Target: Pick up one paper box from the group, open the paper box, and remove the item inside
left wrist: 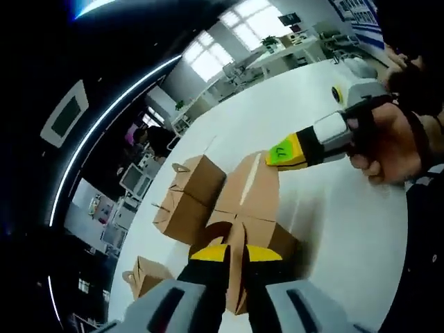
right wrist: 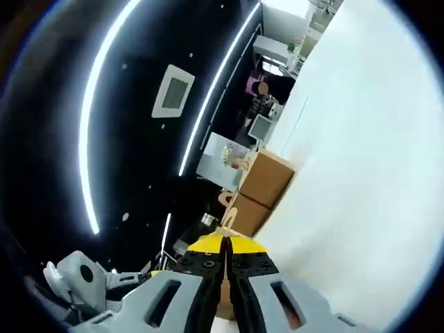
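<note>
So my left gripper (left wrist: 236,253) has its yellow-tipped fingers (left wrist: 208,252) pinched shut on a flap of the paper box (left wrist: 250,208) I'm holding, the brown one right in front of the camera in the left gripper view. It's got its top flaps spread out, so it looks open from here, and its long axis runs away from me, from my fingers up toward the far end where my right gripper (left wrist: 286,152) comes in from the right. That one's yellow tip with the green sticker sits right at the far flap of the box, touching it as far as I can tell. A hand (left wrist: 388,142) is wrapped around its handle. In the right gripper view those fingers (right wrist: 208,251) are pressed together with a thin bit of brown cardboard poking up between them, so I'd say they're clamped on the same box. The box is held just over the white counter (left wrist: 347,222), I can't tell if its bottom touches. Just beside it on the left stand two more brown boxes (left wrist: 191,198) with little handle tabs, pushed together, and a smaller box (left wrist: 147,274) sits nearer the counter edge. In the right gripper view the stacked-looking pair (right wrist: 260,184) is ahead of my fingers, along the counter's edge.
</note>
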{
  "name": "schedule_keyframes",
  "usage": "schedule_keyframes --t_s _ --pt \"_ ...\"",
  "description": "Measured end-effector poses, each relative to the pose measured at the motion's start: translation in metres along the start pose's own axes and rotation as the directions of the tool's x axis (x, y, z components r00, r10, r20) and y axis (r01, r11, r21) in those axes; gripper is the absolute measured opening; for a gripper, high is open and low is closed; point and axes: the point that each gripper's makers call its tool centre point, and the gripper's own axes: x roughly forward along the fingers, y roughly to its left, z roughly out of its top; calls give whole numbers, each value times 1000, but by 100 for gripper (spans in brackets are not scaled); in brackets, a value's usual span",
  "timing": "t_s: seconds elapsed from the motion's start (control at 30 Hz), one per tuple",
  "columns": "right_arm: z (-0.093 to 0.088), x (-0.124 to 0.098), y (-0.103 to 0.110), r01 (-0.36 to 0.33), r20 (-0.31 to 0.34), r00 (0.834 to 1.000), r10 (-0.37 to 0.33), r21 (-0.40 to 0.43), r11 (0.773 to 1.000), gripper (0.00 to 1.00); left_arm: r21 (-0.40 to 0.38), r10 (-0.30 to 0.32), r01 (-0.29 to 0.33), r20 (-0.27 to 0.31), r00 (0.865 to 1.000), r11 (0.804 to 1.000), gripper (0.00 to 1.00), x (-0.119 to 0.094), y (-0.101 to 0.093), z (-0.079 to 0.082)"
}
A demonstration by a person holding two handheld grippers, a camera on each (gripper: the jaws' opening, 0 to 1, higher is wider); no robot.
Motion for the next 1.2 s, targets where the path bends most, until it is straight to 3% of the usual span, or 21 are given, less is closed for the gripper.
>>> schedule_keyframes --t_s 0.3,0.4,0.5,0.6,0.7,0.87,1.03,1.2 --pt "-2 -1 -1 -3 -15 1000 3 -15 1000 3 18 48 -48 -6 999 999 4 -9 6 0" --pt "-2 0 -2 -1 -16 1000 1 -23 1000 3 22 118 -119 14 993 993 4 -16 20 3" --pt "-2 0 -2 -2 -16 1000 1 -20 1000 3 24 115 -115 15 993 993 4 -17 23 5" --pt "-1 0 -1 -3 -15 1000 2 -22 1000 3 57 77 -78 27 997 995 4 -13 11 8" --pt "-1 0 0 -4 -15 1000 4 -24 1000 3 43 36 -36 4 999 998 18 -2 -2 3" --pt "0 -2 1 -5 -15 1000 4 -31 999 3 48 49 -49 8 999 998 20 1 8 7" --pt "0 -1 1 -9 -18 1000 9 -44 999 3 116 82 -79 -22 996 990 20 4 13 5" --pt "-1 -2 2 -16 -24 1000 14 -51 999 3 134 85 -80 -33 996 988 12 5 6 1"
